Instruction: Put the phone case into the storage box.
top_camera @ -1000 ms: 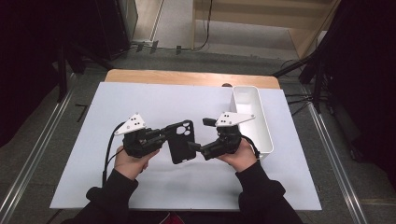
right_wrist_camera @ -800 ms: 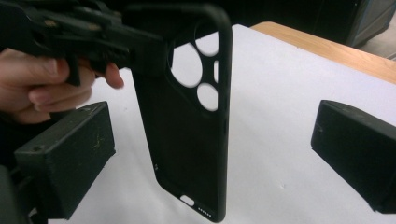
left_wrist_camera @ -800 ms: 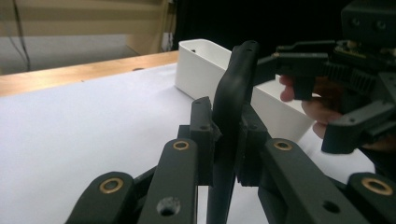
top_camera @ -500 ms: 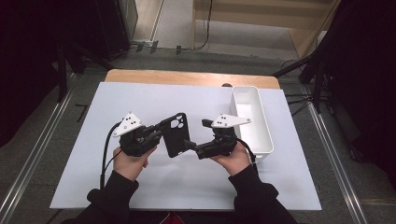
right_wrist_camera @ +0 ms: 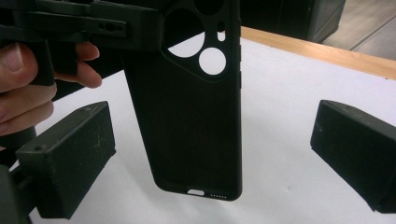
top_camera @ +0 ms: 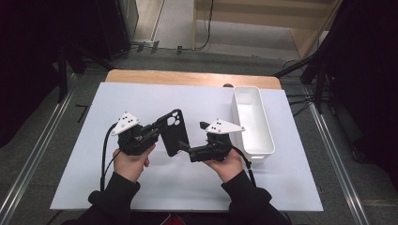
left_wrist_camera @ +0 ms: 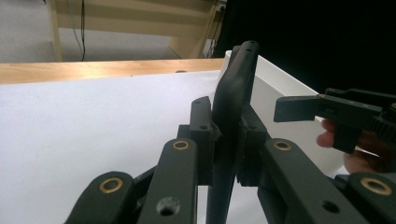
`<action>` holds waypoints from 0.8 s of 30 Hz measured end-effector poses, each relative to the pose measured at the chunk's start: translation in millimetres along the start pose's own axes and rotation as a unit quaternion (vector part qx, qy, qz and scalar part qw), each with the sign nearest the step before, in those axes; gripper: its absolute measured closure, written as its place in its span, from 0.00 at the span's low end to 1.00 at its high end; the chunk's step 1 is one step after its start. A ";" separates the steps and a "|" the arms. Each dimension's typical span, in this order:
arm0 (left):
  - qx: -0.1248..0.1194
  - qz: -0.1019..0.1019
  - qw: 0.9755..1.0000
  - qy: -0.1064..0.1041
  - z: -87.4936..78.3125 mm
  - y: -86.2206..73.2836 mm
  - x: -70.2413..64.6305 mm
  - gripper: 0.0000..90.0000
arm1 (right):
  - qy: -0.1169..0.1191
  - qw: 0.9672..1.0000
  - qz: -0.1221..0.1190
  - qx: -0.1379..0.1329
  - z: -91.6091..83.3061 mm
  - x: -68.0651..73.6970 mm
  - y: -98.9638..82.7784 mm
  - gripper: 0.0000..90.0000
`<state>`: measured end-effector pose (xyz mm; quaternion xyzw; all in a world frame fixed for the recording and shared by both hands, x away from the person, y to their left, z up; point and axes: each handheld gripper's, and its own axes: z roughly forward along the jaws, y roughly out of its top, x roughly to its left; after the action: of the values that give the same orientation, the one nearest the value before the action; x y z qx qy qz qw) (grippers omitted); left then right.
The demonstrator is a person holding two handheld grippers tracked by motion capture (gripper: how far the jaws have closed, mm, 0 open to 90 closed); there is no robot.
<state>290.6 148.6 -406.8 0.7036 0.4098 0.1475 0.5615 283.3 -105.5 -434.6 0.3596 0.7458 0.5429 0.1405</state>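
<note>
Lifted upright since a moment ago, the black phone case sits clamped in the left gripper at table centre, while the wide-open right gripper at its 4 o'clock looks about to close on the lower end for a handover.

A wooden table shows its light-brown top as a strip along the far, twelve o'clock edge. A large white sheet lies flat over nearly all the rest of it, reaching the six o'clock edge nearest the person. Toward two o'clock, a long white plastic bin rests on the sheet, its length running from near to far.
</note>
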 end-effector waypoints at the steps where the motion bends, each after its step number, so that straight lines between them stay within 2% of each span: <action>1: 0.000 0.000 1.000 0.001 -0.1 0.0 0.0 0.89 | -0.003 1.000 0.000 -0.001 0.8 2.0 -0.7 0.00; 11: 0.004 0.002 1.000 0.000 1.1 -0.8 -3.7 0.89 | -0.021 1.000 -0.006 -0.002 8.3 12.8 -6.5 0.00; 20: 0.008 0.004 1.000 -0.005 2.5 -2.5 -6.9 0.89 | -0.042 0.999 0.000 0.003 14.6 20.6 -10.2 0.00; 24: 0.011 0.004 1.000 -0.006 4.3 -4.1 -9.3 0.89 | -0.045 0.999 0.008 0.006 17.6 23.1 -12.1 0.00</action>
<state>286.1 138.9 -409.6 0.7126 0.4049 0.1408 0.5554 273.0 -79.0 -448.0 0.3899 0.7393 0.5230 0.1673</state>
